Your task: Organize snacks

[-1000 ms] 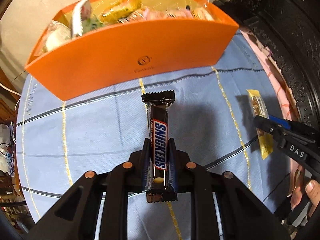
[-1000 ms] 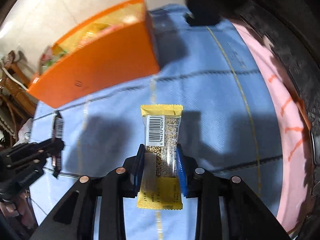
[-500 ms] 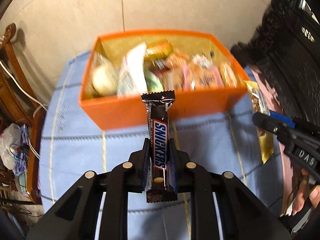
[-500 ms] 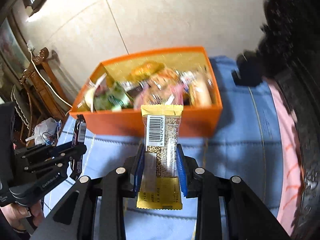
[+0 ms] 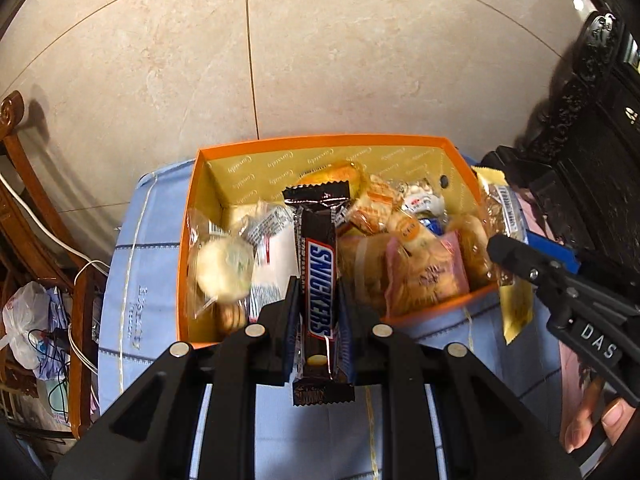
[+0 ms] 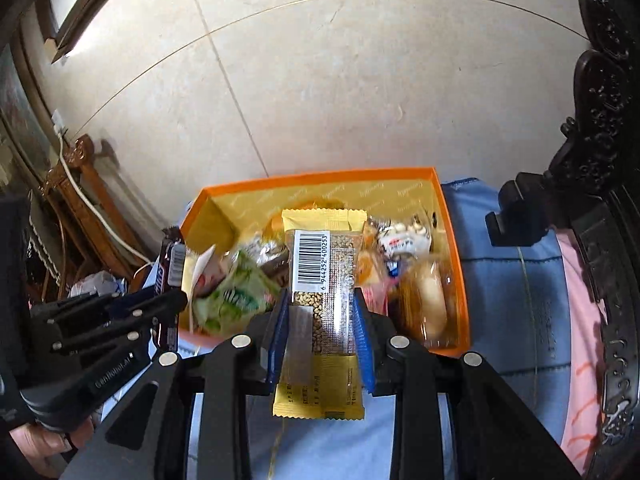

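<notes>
Two grippers, one bar each: the left gripper (image 5: 318, 312) pinches a glossy brown Snickers bar (image 5: 318, 280) tight between its fingers, and the right gripper (image 6: 322, 320) clamps a yellow-ended seed bar (image 6: 322, 300) (barcode up). Both bars jut forward past the fingertips over one orange cardboard box (image 5: 404, 139), rectangular and heaped with crinkly wrapped snacks. Open room shows only near its far wall, and blue cloth (image 5: 156, 248) borders it.

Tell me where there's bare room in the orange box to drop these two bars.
Bare yellow floor shows in the orange box at its far-left corner, behind the round pastry. The middle and right are piled with packets, so the Snickers and seed bar would land on top there.
</notes>
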The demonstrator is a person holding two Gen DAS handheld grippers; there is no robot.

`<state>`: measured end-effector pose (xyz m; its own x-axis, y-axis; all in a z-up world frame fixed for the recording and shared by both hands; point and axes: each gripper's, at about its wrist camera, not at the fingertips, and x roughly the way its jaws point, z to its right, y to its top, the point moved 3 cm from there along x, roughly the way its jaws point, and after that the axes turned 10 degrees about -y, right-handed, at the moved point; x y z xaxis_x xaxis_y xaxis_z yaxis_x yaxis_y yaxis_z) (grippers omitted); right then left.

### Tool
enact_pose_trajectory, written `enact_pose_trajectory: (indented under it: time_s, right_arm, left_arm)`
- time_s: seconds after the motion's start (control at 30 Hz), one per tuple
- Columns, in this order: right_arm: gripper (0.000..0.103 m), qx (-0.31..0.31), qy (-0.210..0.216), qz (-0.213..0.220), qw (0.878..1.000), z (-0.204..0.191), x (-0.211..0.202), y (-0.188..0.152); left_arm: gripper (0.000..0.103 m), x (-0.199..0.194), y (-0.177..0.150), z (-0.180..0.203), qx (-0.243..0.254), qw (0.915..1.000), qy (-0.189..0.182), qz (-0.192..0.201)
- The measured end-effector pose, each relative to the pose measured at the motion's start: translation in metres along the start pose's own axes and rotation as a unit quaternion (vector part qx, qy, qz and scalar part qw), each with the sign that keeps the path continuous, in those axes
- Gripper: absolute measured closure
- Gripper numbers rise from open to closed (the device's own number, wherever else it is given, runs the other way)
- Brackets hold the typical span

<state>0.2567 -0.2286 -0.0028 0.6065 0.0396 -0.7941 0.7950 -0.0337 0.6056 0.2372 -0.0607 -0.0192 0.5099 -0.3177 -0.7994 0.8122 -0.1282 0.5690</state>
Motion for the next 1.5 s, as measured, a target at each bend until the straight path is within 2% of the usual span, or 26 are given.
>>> enact_pose_trajectory:
  time_s: [0.2, 0.3, 0.33, 0.37, 0.4, 0.43, 0.47, 0.53, 0.57, 0.97, 1.23, 1.5]
  right_arm:
    - [0.073, 0.012, -0.005, -0.006, 1.000, -0.004, 0.023, 0.012]
    - [0.071, 0.023, -0.008, -0.014, 1.000, -0.003, 0.037, 0.014]
    - [0.070, 0.027, -0.010, -0.018, 0.999, -0.003, 0.042, 0.015]
    - [0.067, 0.027, -0.013, -0.021, 0.999, -0.003, 0.045, 0.015]
    - [0.066, 0.030, -0.016, -0.025, 0.999, -0.002, 0.049, 0.015]
    - [0.059, 0.035, -0.018, -0.028, 0.999, 0.000, 0.052, 0.015]
    - [0.044, 0.043, -0.024, -0.026, 0.998, 0.002, 0.052, 0.016]
    - [0.031, 0.052, -0.042, -0.013, 0.998, 0.007, 0.047, 0.015]
    - [0.030, 0.052, -0.052, -0.003, 0.997, 0.008, 0.043, 0.014]
    - [0.029, 0.042, -0.042, -0.014, 0.998, 0.006, 0.023, -0.009]
    - [0.029, 0.038, -0.039, -0.012, 0.998, 0.005, 0.006, -0.019]
    - [0.029, 0.032, -0.040, -0.017, 0.999, 0.003, 0.000, -0.026]
  left_arm:
    - [0.086, 0.020, 0.018, -0.010, -0.014, 0.9999, 0.006, -0.007]
    - [0.082, 0.031, 0.025, -0.017, -0.030, 0.9995, 0.004, -0.013]
    - [0.069, 0.034, 0.027, -0.019, -0.034, 0.9993, 0.007, -0.014]
    - [0.048, 0.035, 0.030, -0.020, -0.037, 0.9991, 0.013, -0.012]
    - [0.036, 0.035, 0.032, -0.022, -0.040, 0.9990, 0.020, -0.005]
    - [0.017, 0.032, 0.034, -0.023, -0.043, 0.9987, 0.029, 0.004]
    - [0.012, 0.029, 0.035, -0.023, -0.042, 0.9981, 0.042, 0.017]
    - [0.012, 0.025, 0.035, -0.022, -0.034, 0.9979, 0.048, 0.025]
    - [0.012, 0.026, 0.034, -0.021, -0.032, 0.9982, 0.047, 0.020]
    - [0.008, 0.012, 0.020, -0.012, -0.011, 0.9983, 0.057, -0.002]
    - [0.005, 0.000, 0.009, -0.013, -0.021, 0.9973, 0.070, -0.008]
    - [0.004, -0.014, 0.002, -0.012, -0.035, 0.9977, 0.057, 0.000]
